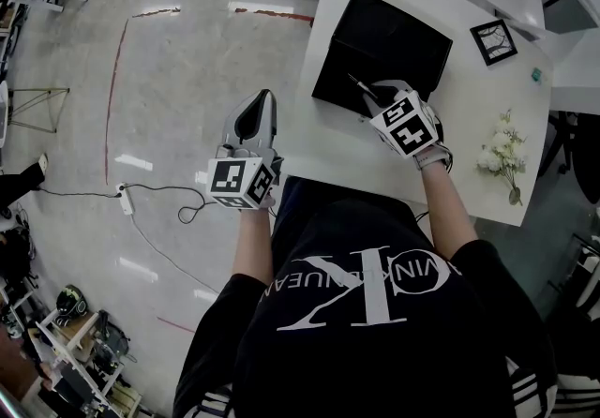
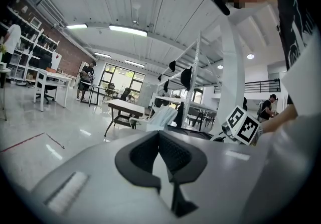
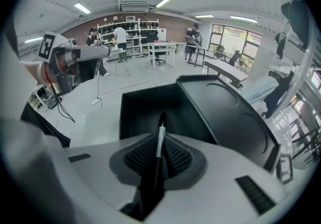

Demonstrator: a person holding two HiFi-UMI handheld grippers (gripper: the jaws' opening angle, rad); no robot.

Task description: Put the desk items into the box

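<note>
While the right gripper (image 1: 380, 96) hangs over the 6 o'clock edge of the black box (image 1: 337, 79), its jaws are pinched on a slim pen (image 1: 360, 86) that points toward 11 o'clock. Seen from the right gripper view, the pen (image 3: 160, 140) is clamped upright between the ribbed pads of the right gripper (image 3: 159, 150), its dark tip over the open box (image 3: 145, 112). The box's lid (image 3: 225, 112) leans open at 2 o'clock from that tip. From the head view, the lid (image 1: 394, 27) lies on the 12 o'clock side of the box, both on the white table (image 1: 337, 149).

At 9 o'clock from the right gripper, the left gripper (image 1: 260, 111) is held off the table's edge, above the grey floor (image 1: 187, 51). The left gripper view shows the left gripper (image 2: 161, 150) with its pads pressed together at the tips and nothing between them.

On the table, a small picture frame (image 1: 493, 41) sits at 2 o'clock from the right gripper, and a sprig of white flowers (image 1: 497, 152) lies at 3 o'clock, well apart from the box
</note>
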